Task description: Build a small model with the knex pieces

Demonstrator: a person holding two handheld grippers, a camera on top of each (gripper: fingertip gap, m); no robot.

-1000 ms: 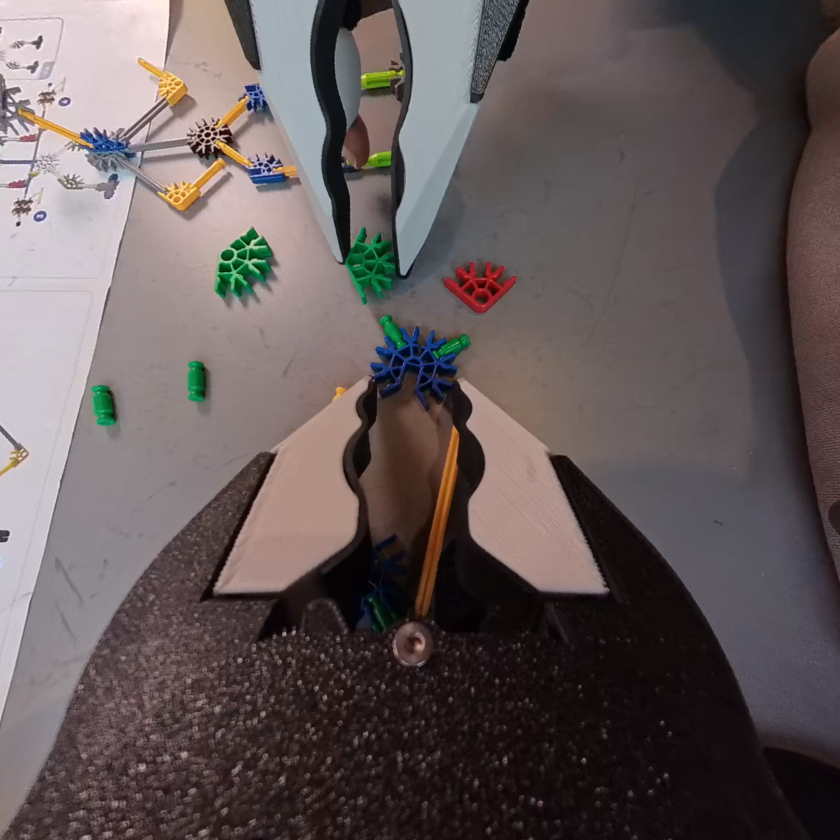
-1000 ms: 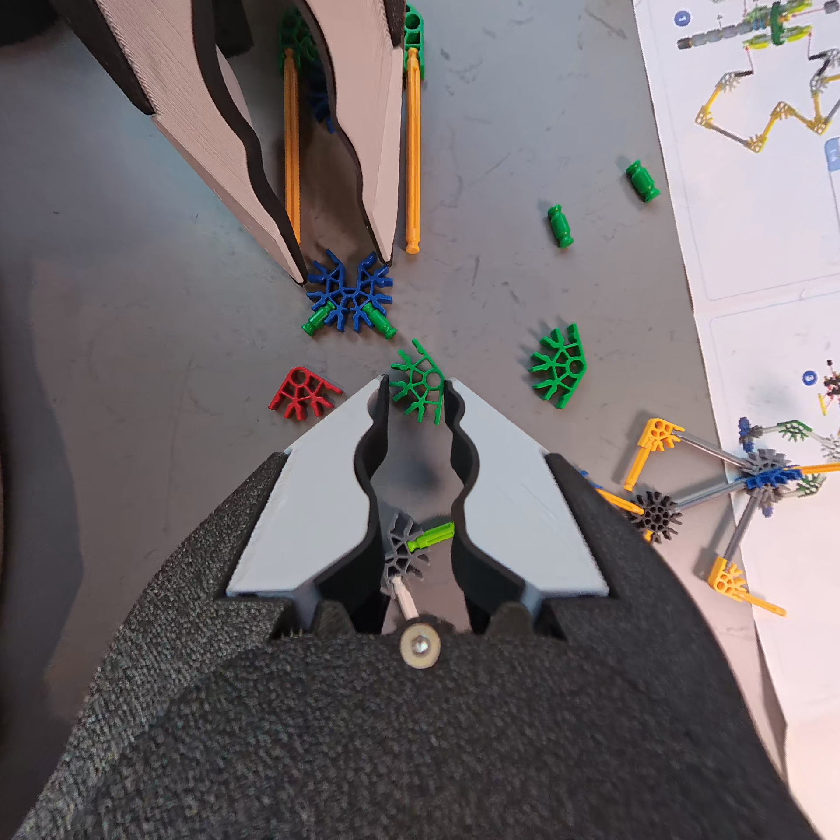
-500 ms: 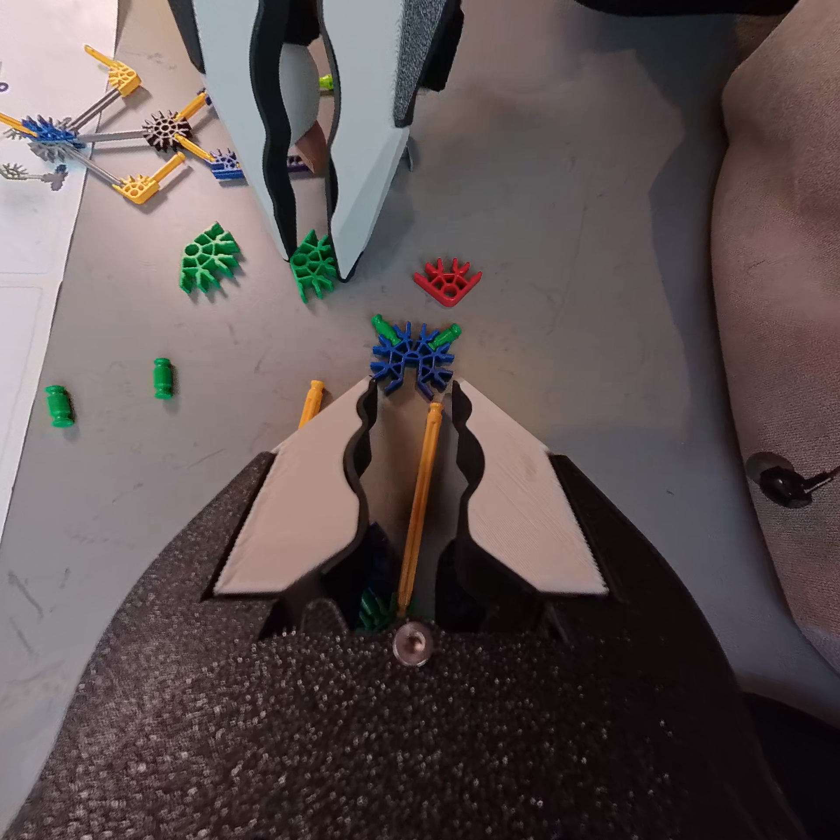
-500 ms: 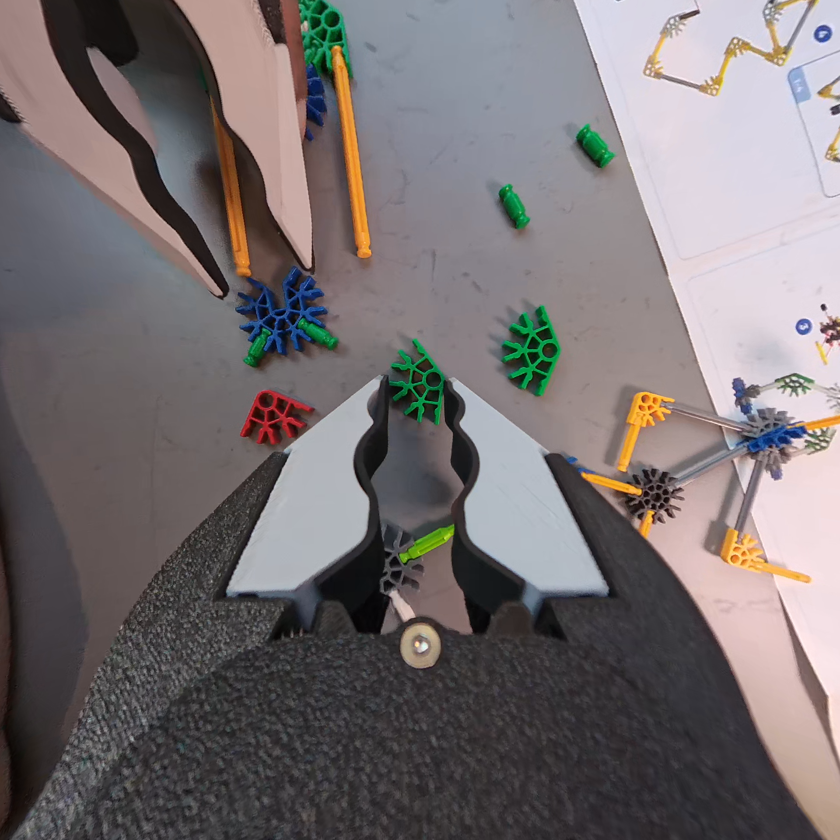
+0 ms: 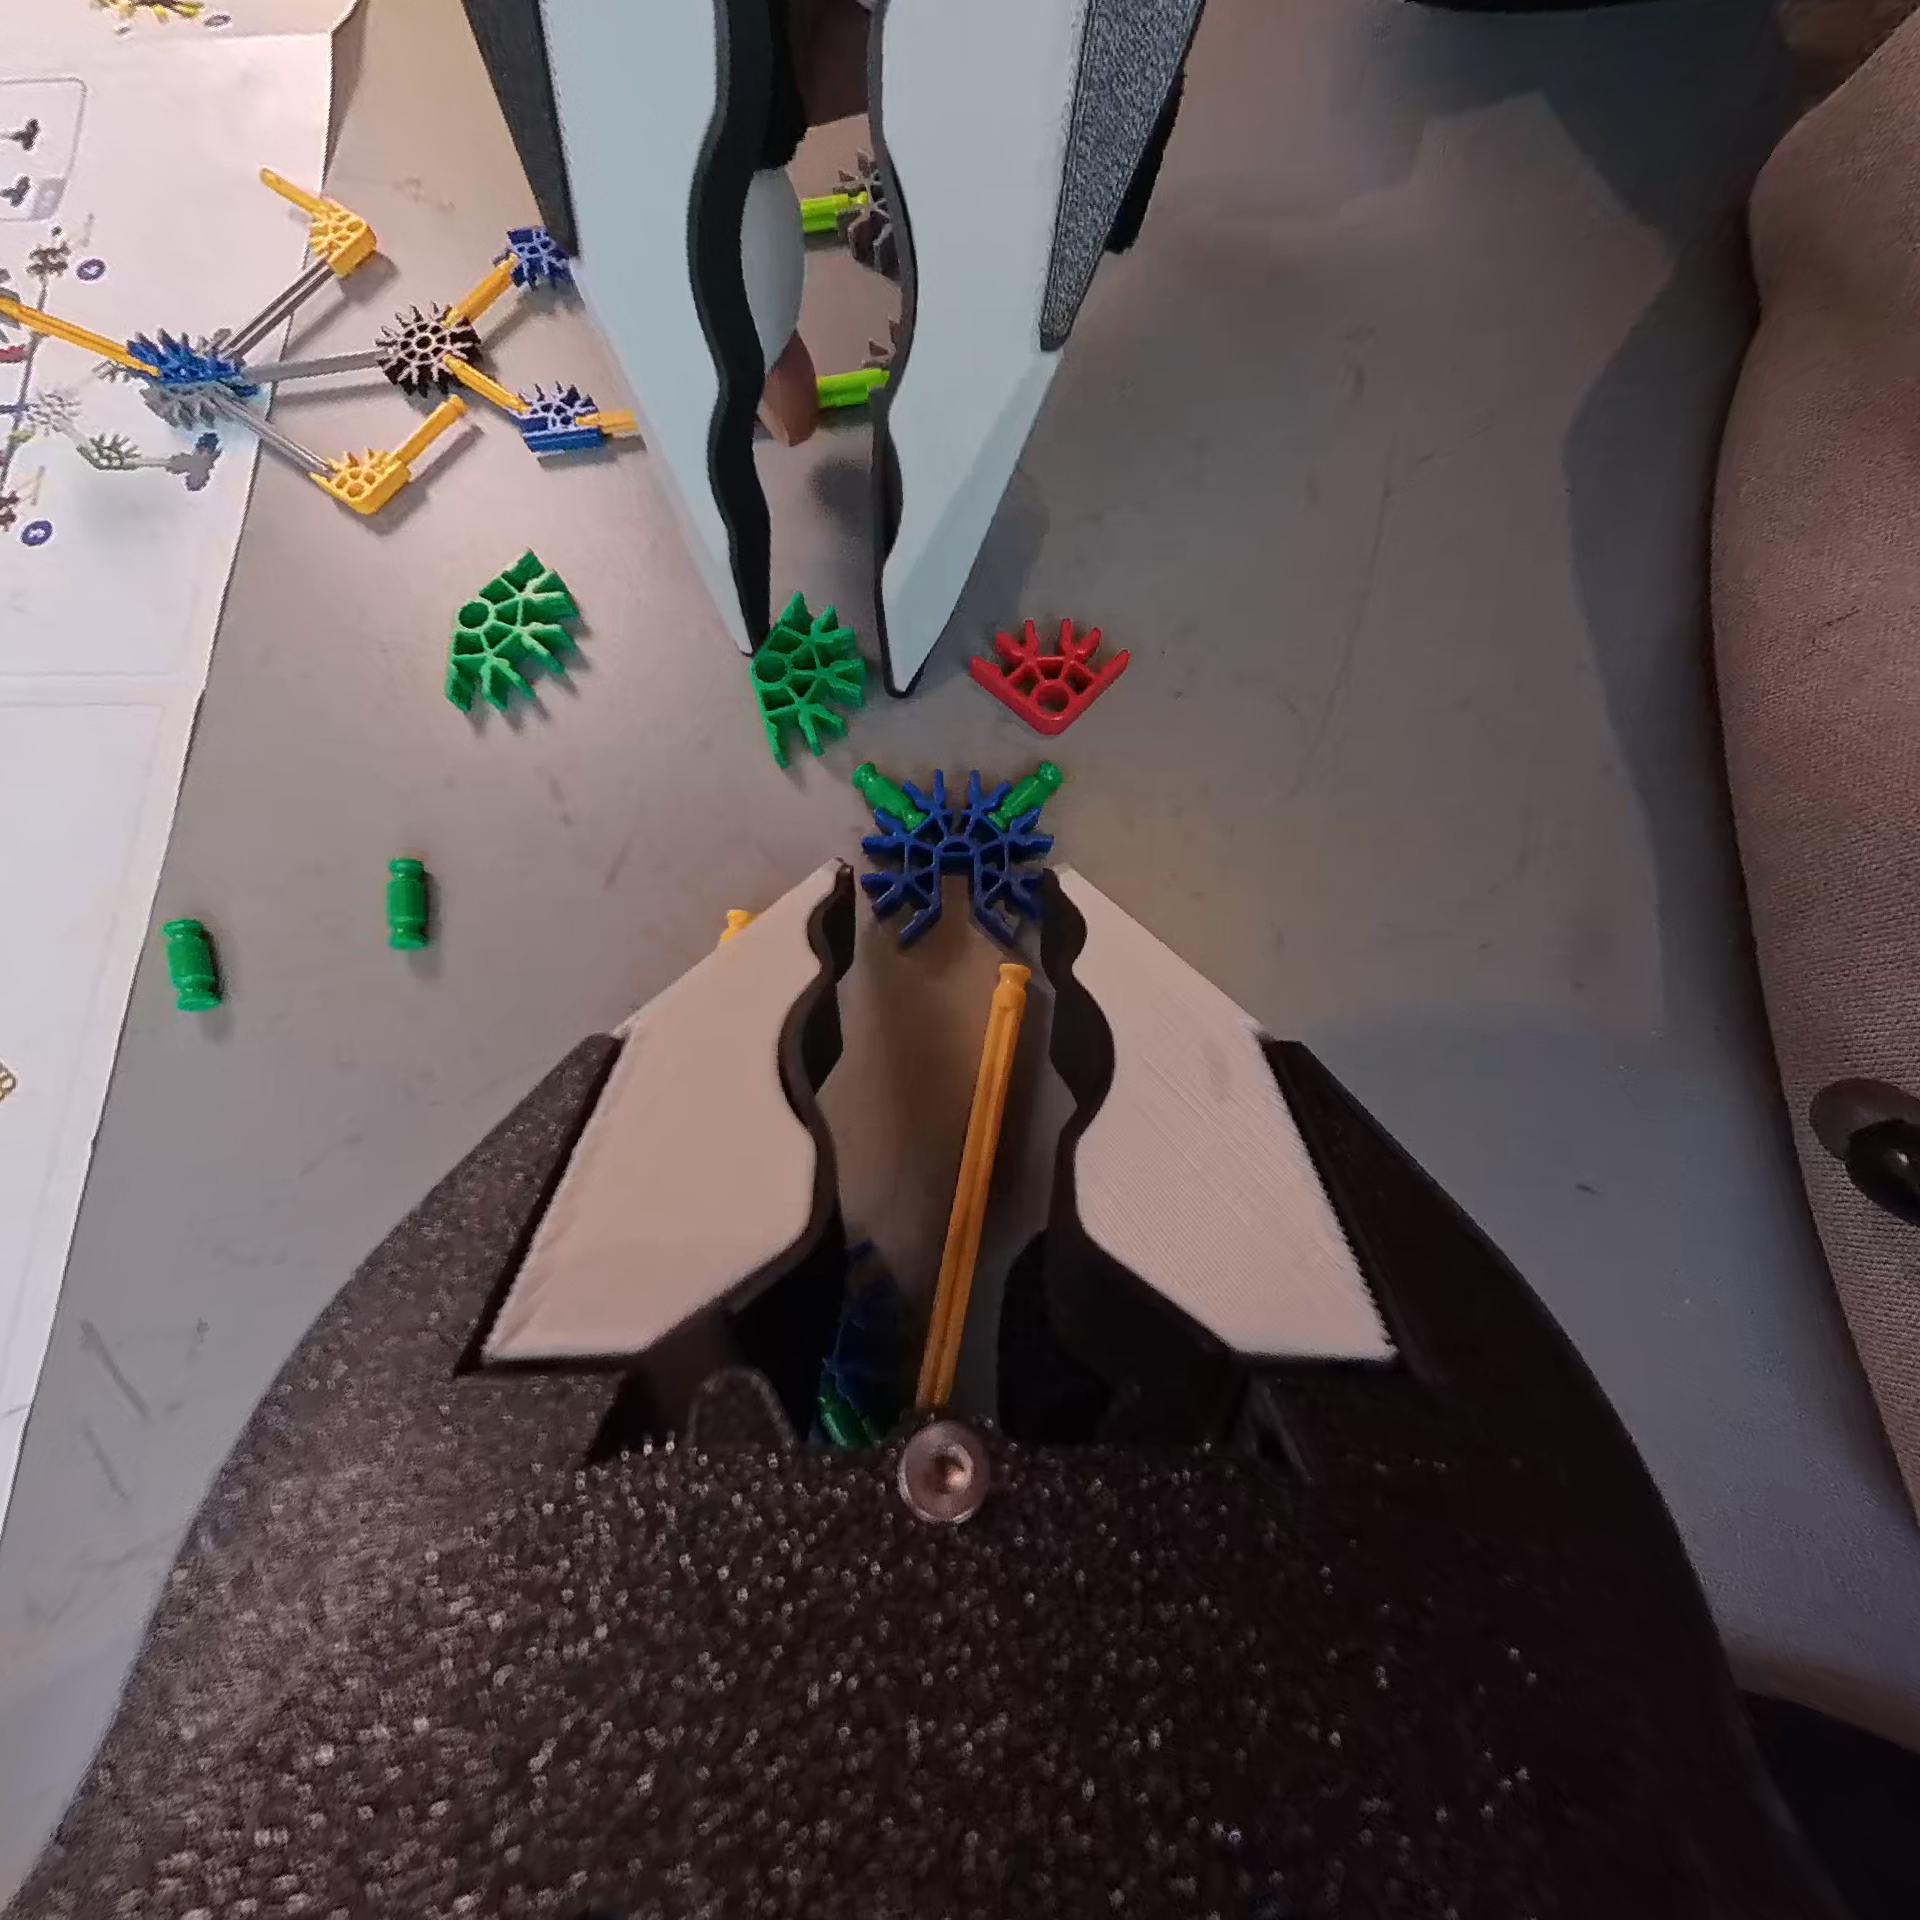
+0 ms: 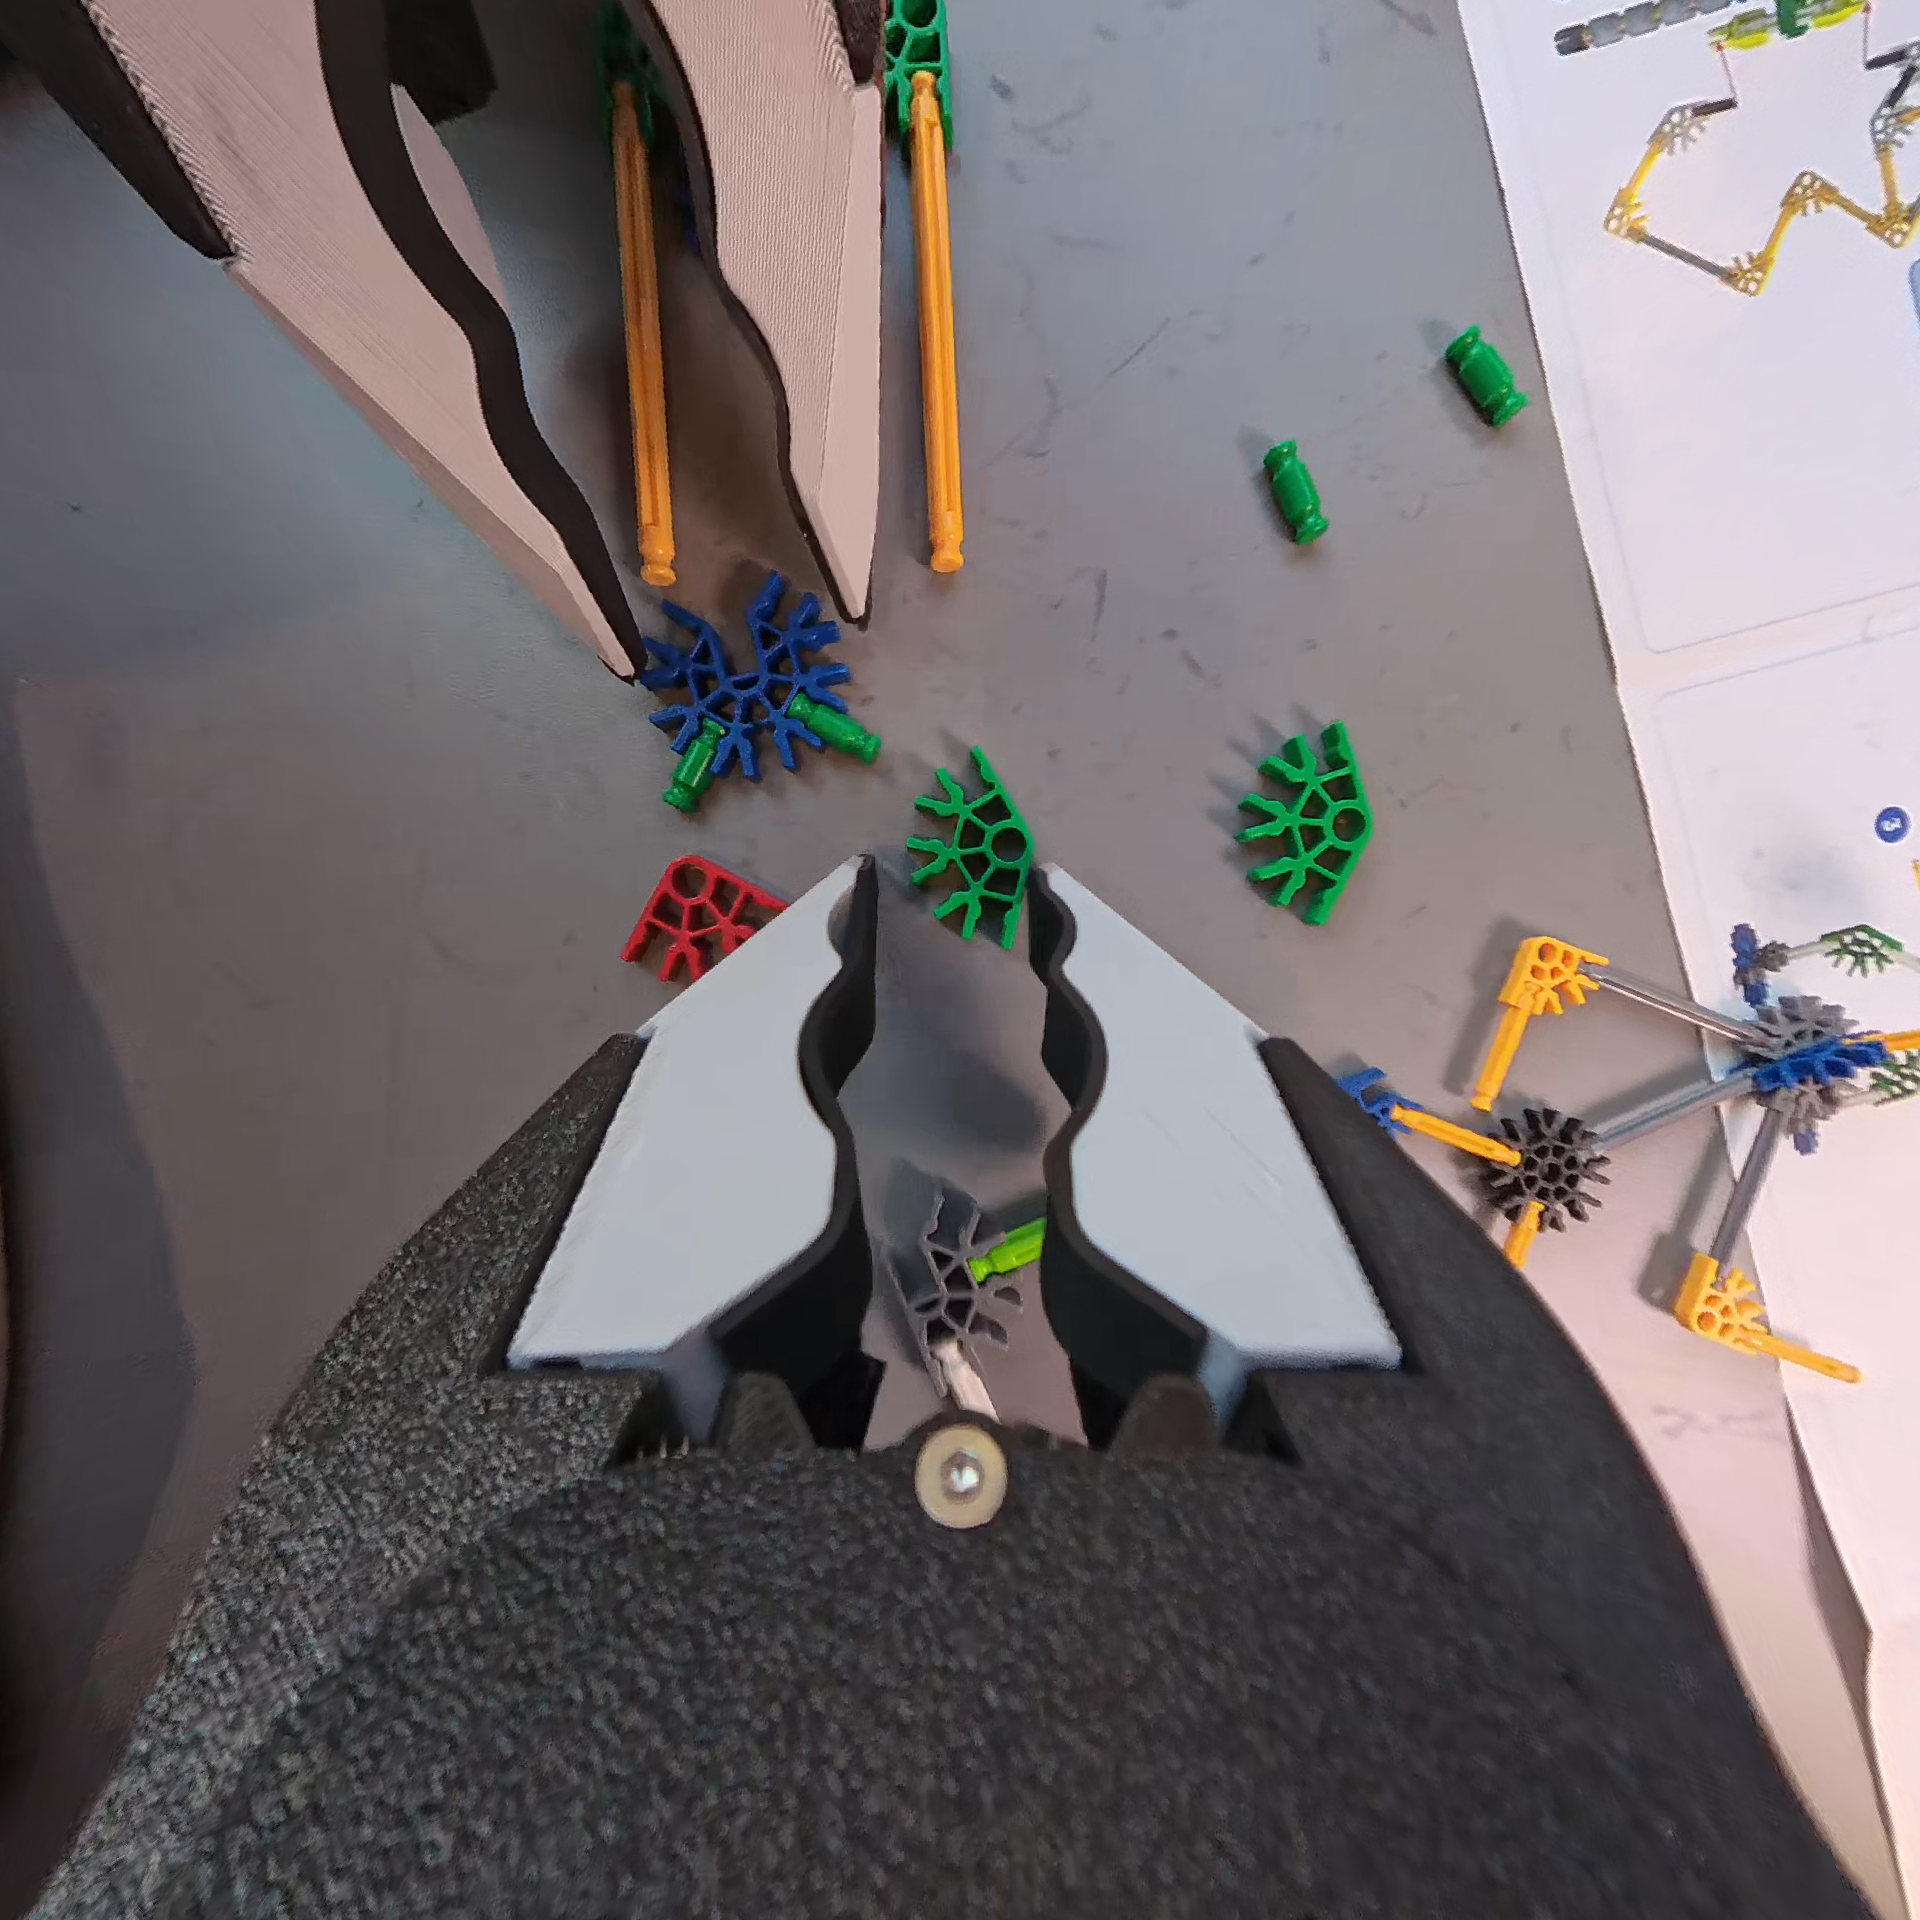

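My left gripper (image 5: 945, 883) is open low over the grey table, its tips on either side of a blue connector (image 5: 956, 852) that has two short green rods plugged in. An orange rod (image 5: 977, 1174) lies on the table between its fingers. My right gripper (image 6: 951, 873) is open, its tips either side of a flat green connector (image 6: 977, 847). A grey connector with a light green rod (image 6: 956, 1288) lies under its jaws. The two grippers face each other, tips close. The right wrist view also shows the left gripper (image 6: 743, 644) and blue connector (image 6: 748, 686).
A red connector (image 5: 1049, 675), a second green connector (image 5: 509, 629) and two short green rods (image 5: 407, 902) lie loose. A built piece of yellow, black and blue parts (image 5: 426, 348) lies by a white instruction sheet (image 5: 62, 727). A second orange rod (image 6: 935, 312) lies beside the left gripper. A brown cushion (image 5: 1829, 727) borders the table.
Half a second ago the left gripper's tips stood slightly back from the blue connector; now they flank it again. Both jaw gaps are unchanged. The loose parts have not moved.
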